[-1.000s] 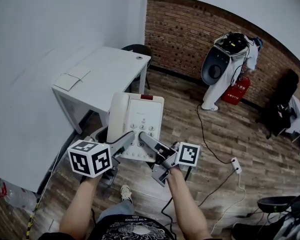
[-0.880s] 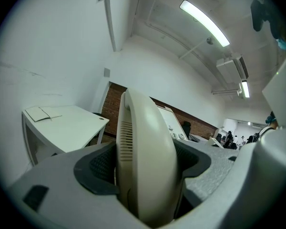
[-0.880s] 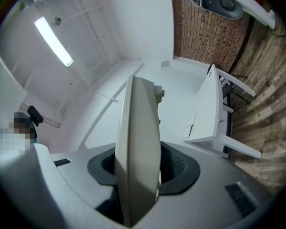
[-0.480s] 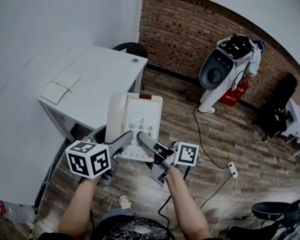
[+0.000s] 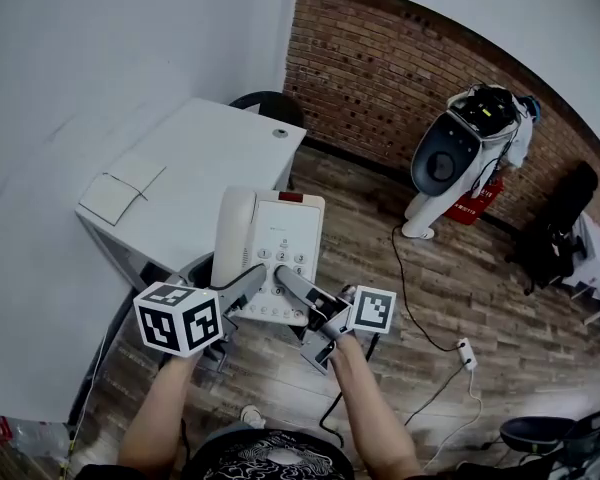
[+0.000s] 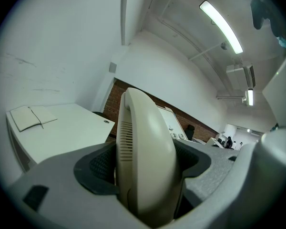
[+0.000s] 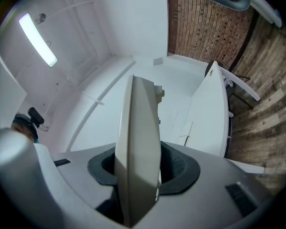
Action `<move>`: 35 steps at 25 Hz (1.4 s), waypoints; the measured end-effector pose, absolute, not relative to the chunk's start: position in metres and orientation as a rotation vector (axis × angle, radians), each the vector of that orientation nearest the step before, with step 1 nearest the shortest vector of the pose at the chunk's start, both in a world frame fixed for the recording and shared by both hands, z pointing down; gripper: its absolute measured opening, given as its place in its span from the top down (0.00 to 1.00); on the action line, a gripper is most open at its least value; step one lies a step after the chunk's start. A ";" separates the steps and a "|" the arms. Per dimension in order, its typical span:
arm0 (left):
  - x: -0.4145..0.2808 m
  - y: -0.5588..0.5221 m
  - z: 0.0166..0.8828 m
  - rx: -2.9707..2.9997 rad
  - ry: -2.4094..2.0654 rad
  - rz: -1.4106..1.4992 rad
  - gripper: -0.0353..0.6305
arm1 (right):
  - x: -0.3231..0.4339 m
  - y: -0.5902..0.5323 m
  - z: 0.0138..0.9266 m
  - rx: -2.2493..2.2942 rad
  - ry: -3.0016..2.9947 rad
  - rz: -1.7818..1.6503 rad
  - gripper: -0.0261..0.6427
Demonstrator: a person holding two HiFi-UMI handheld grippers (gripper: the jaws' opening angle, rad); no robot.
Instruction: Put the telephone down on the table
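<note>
A person holds a cream telephone level in the air. The left gripper is clamped on its handset side and the right gripper on its other near edge. Over the last second neither grip has changed, but the white table, ahead and to the left, has drawn slightly nearer. The telephone is still off the table, above the wooden floor by the table's near corner. The carry looks unfinished, and the set-down is still to come.
</note>
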State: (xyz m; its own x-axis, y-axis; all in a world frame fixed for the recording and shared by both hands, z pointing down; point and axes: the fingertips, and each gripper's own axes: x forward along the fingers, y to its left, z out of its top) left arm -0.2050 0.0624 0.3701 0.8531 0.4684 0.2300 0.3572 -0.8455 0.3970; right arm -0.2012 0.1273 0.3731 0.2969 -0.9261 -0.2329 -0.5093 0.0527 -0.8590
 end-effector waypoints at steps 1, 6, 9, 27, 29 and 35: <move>-0.204 0.062 0.371 2.688 0.619 0.457 0.40 | -0.201 0.127 0.374 -1.597 1.346 -0.539 0.69; -0.204 0.064 0.373 2.694 0.639 0.436 0.40 | -0.201 0.129 0.377 -1.618 1.352 -0.518 0.69; -0.185 0.057 0.378 2.697 0.650 0.424 0.40 | -0.182 0.122 0.381 -1.621 1.356 -0.505 0.69; 0.113 0.091 0.378 2.723 0.496 0.447 0.40 | 0.122 0.154 0.380 -1.527 1.438 -0.581 0.69; 0.143 0.101 0.380 2.718 0.461 0.451 0.40 | 0.153 0.163 0.381 -1.508 1.446 -0.604 0.69; 0.208 0.120 0.384 2.711 0.373 0.477 0.40 | 0.221 0.182 0.386 -1.455 1.468 -0.665 0.69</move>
State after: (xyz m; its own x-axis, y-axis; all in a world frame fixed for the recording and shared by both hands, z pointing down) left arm 0.2076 0.1200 0.3844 0.9081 0.3144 0.2766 0.1921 -0.8997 0.3919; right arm 0.2211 0.1818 0.3861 0.1382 -0.9618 -0.2365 -0.4565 0.1501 -0.8770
